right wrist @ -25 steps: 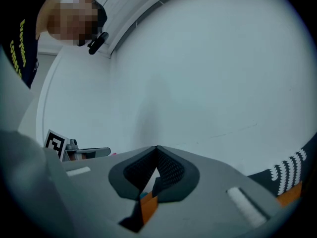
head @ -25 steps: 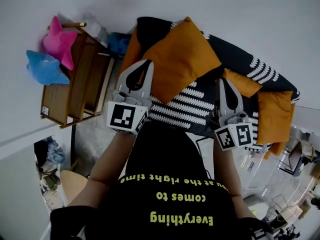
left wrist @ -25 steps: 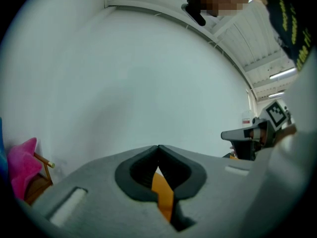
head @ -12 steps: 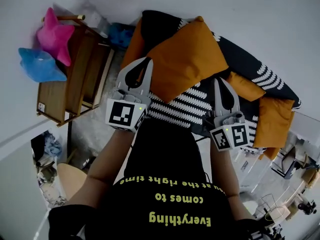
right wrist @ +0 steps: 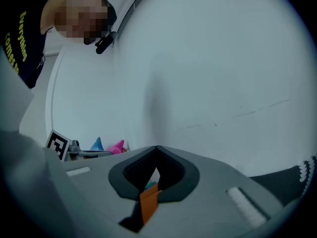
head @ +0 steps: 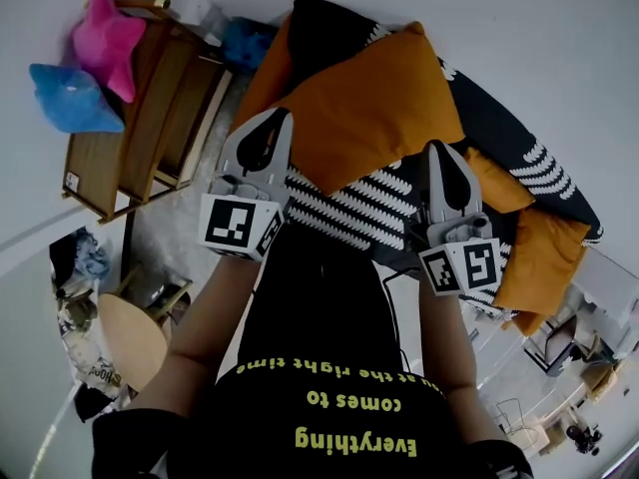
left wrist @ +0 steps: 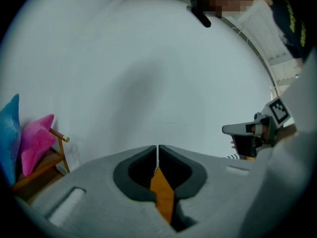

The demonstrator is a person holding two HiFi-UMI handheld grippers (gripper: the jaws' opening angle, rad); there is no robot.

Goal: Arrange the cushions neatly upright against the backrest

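**One cushion in hand, two to go**

You have both grippers clamped on the big orange cushion (head: 369, 108). The left gripper (head: 281, 118) pinches its corner toward the sofa's (head: 344, 213) left end as you face it. The right gripper (head: 439, 150) pinches the corner nearer the sofa's middle. Each gripper view shows a fold of orange fabric caught between closed jaws. The cushion hangs tilted over the sofa's left half, above the striped seat, and is not yet resting on it.

A second cushion (head: 496, 180) and a third (head: 547, 252) lie slumped toward the sofa's right end, neither one upright. By my reading you are early in the job, with nothing yet stood against the backrest. Set this cushion upright first, then lift and square the other two beside it.
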